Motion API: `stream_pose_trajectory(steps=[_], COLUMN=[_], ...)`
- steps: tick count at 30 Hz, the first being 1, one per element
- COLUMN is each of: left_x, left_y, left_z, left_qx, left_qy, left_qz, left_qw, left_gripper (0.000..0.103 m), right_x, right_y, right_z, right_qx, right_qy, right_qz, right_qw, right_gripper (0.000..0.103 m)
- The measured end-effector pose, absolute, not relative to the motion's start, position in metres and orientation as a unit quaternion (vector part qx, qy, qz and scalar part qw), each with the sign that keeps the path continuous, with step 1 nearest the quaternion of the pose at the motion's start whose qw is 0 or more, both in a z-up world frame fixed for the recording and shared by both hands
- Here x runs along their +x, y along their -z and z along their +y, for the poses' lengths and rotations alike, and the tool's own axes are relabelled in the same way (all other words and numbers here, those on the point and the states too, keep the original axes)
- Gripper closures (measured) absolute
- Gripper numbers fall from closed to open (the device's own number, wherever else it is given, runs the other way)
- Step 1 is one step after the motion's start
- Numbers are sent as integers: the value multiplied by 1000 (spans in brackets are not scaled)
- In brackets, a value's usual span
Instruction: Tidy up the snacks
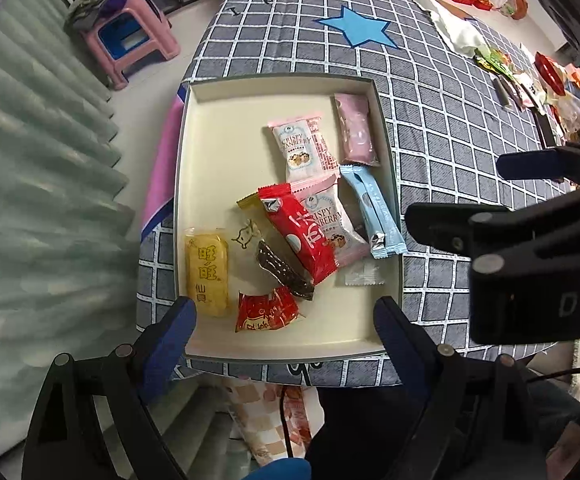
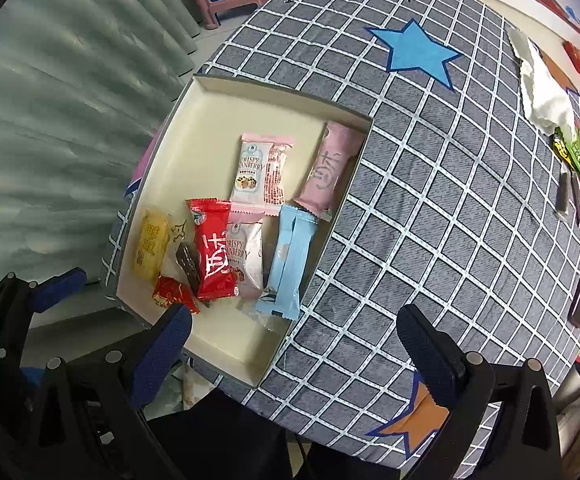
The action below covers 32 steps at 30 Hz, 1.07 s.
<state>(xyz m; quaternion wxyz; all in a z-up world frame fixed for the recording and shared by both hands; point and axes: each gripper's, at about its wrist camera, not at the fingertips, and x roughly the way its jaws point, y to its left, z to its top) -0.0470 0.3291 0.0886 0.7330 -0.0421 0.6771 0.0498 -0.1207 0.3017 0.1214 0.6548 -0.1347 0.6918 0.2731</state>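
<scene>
Lying in the cream tray (image 1: 206, 92) on the checked tabletop (image 1: 442, 120) are snack packets: two Crispy Cranberry packs (image 1: 304, 148), a pink packet (image 1: 356, 128), a blue one (image 1: 374, 208), a red one (image 1: 302, 236) and a yellow Wangwang cracker (image 1: 206, 268). Both grippers, left (image 1: 286, 310) and right (image 2: 294, 330), have their fingers spread, holding nothing.

Glossy plastic snack wrappers (image 1: 302, 240) lie in a smooth matt tray (image 1: 226, 128) on woven cloth (image 1: 442, 120).

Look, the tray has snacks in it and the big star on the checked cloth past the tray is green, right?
Almost. The tray does hold snacks, and the star lies on the checked cloth past it, but the star is blue, not green. Both wrist views show this.
</scene>
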Motion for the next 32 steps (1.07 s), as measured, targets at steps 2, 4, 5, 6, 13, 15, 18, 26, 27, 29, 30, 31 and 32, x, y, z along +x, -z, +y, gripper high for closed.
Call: stream_pose_trajectory(steps=[2, 4, 5, 6, 13, 15, 18, 26, 27, 29, 30, 31, 32], left_x=[-47, -48, -48, -49, -55, -57, -60, -62, -62, -61, -61, -60, -59], left_y=[-88, -87, -87, -87, -88, -86, -85, -85, -86, -87, -87, -86, -85], left_z=[329, 330, 331, 332, 339, 342, 347, 354, 354, 353, 352, 350, 349], left_qx=[-41, -42, -44, -46, -53, -62, -74, -79, -82, -83, -80, -76, -74], left_qy=[-51, -54, -55, -57, -77, -81, -84, -103, -97, -89, -87, -86, -86], left_qz=[678, 680, 680, 679, 672, 672, 671, 660, 656, 655, 655, 657, 660], left_qw=[732, 730, 730, 730, 735, 734, 733, 740, 744, 746, 746, 745, 742], left_gripper=[11, 11, 11, 11, 11, 11, 11, 11, 11, 11, 11, 11, 10], right_x=[-122, -123, -123, -123, -124, -126, -127, -125, -124, -123, -123, -123, -123], right_y=[-121, -121, -122, -123, -123, -120, -117, -118, -118, -118, -118, -118, -118], right_z=[301, 300, 299, 299, 295, 296, 300, 305, 305, 305, 305, 305, 304], right_qx=[-135, -134, -133, -133, -127, -130, -140, -149, -148, -147, -146, -144, -144], right_qy=[-273, -270, -270, -269, -264, -263, -263, -267, -268, -268, -268, -269, -269], right_qz=[693, 696, 696, 695, 697, 700, 700, 696, 696, 695, 696, 696, 697], right_qw=[653, 652, 652, 653, 655, 651, 648, 650, 650, 650, 650, 650, 650], right_gripper=[0, 0, 0, 0, 0, 0, 0, 0, 0, 0, 0, 0, 0])
